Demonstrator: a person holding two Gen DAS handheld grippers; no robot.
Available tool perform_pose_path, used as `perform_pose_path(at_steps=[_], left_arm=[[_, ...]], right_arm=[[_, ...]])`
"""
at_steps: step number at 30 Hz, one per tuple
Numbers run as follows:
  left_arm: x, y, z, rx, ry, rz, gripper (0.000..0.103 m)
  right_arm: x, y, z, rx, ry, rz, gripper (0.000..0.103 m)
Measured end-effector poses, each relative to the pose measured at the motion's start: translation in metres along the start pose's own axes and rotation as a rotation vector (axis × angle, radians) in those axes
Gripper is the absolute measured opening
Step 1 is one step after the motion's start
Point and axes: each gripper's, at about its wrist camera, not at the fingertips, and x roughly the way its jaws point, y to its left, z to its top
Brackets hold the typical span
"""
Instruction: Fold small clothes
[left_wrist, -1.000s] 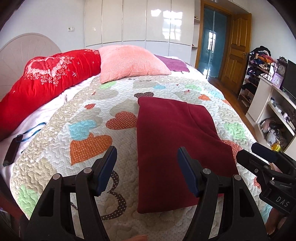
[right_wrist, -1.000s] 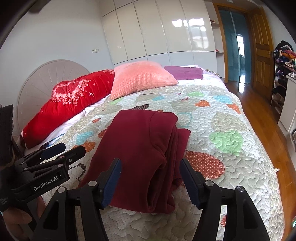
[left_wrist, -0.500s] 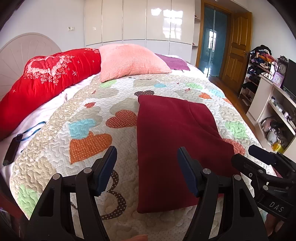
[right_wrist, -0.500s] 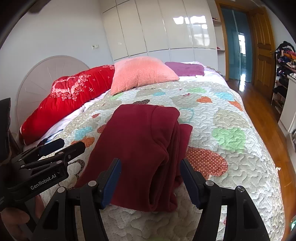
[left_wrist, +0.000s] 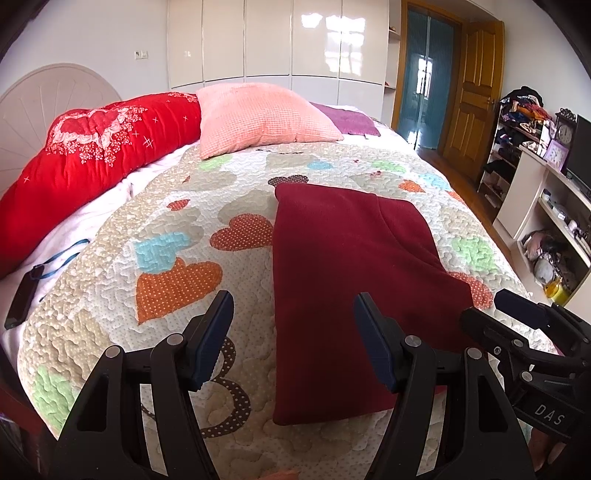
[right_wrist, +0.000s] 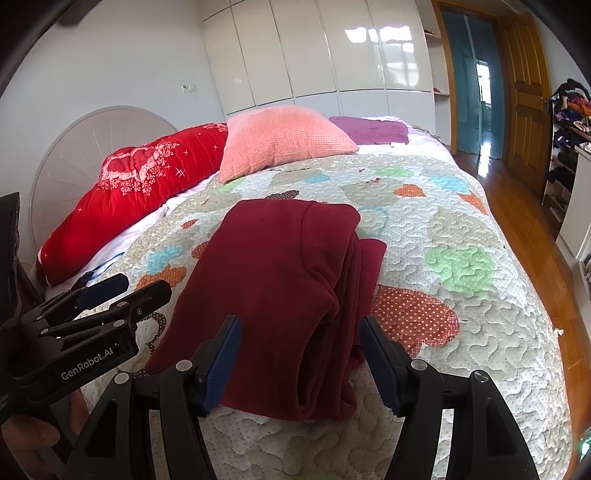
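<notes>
A dark red garment lies folded in a long rectangle on the quilted bed; it also shows in the right wrist view, with layered folds bunched along its right edge. My left gripper is open and empty, held above the garment's near left edge. My right gripper is open and empty, held above the garment's near end. Each gripper shows in the other's view: the right one at the lower right, the left one at the lower left.
A heart-patterned quilt covers the bed. A red bolster, a pink pillow and a purple cloth lie at the head. A black device with a blue strap lies at the left. Shelves stand at the right.
Both grippers have drifted slightly, staying open above the garment. The garment has not moved.
</notes>
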Motion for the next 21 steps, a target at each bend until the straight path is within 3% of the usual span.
perform_pose_path(at_steps=[21], left_arm=[[0.0014,0.0007,-0.0010,-0.004,-0.020,0.006,0.068]], right_arm=[[0.0063,0.0019,-0.0019,0.005,0.015,0.006,0.064]])
